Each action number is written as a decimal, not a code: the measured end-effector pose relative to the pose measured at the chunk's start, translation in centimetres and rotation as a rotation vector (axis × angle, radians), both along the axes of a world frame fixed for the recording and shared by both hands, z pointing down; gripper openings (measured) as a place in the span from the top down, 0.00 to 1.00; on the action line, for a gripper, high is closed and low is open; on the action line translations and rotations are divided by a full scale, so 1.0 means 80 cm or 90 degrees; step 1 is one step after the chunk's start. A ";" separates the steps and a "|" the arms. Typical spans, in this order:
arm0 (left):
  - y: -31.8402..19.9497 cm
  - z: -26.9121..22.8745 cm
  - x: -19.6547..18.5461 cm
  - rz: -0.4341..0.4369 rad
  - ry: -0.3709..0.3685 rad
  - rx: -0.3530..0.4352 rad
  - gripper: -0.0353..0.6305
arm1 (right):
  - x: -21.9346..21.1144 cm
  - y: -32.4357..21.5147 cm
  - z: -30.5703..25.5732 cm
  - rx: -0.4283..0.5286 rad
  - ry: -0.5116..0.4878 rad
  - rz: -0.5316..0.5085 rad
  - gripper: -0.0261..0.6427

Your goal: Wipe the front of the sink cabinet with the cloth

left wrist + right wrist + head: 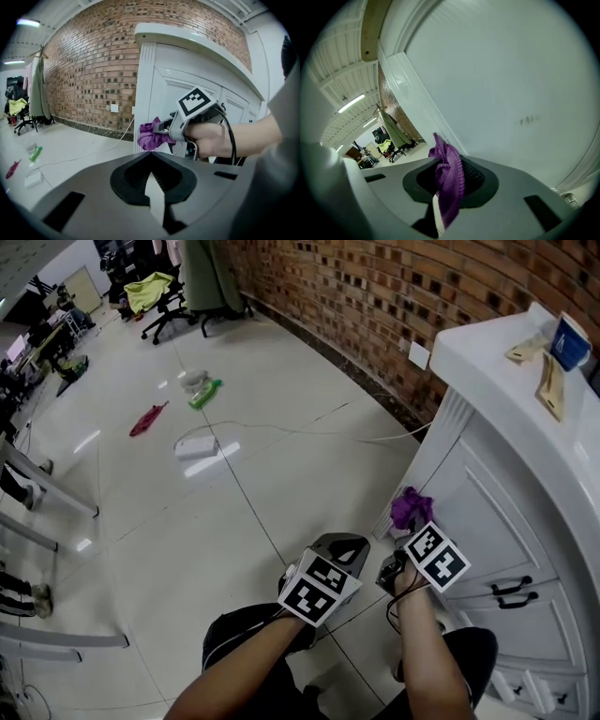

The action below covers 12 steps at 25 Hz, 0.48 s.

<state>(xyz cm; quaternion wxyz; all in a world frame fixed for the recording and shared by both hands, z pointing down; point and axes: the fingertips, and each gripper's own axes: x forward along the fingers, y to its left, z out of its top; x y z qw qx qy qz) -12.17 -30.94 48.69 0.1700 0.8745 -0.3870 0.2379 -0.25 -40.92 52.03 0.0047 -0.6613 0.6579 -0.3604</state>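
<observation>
Right tongs [440, 202] clamping cloth [450, 176], left tongs [153, 186] — together

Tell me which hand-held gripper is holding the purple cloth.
The right hand-held gripper: its jaws pinch the purple cloth close to the white cabinet. The left hand-held gripper hangs beside it, jaws together, nothing between them.

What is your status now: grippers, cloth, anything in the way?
Left gripper shut, empty. Right gripper shut on purple cloth, close to cabinet front by its corner post. No obstruction seen.
</observation>
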 end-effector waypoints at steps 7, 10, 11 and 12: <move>0.014 -0.054 0.002 -0.002 0.006 0.038 0.94 | 0.006 0.002 -0.088 0.047 0.005 0.008 0.84; 0.018 -0.077 0.001 -0.003 0.005 0.054 0.94 | 0.010 0.002 -0.123 0.071 0.003 0.011 0.84; 0.020 -0.084 0.000 -0.003 0.006 0.059 0.94 | 0.010 0.002 -0.135 0.078 0.003 0.011 0.84; 0.021 -0.091 0.000 -0.004 0.006 0.063 0.94 | 0.010 0.001 -0.146 0.085 0.003 0.011 0.84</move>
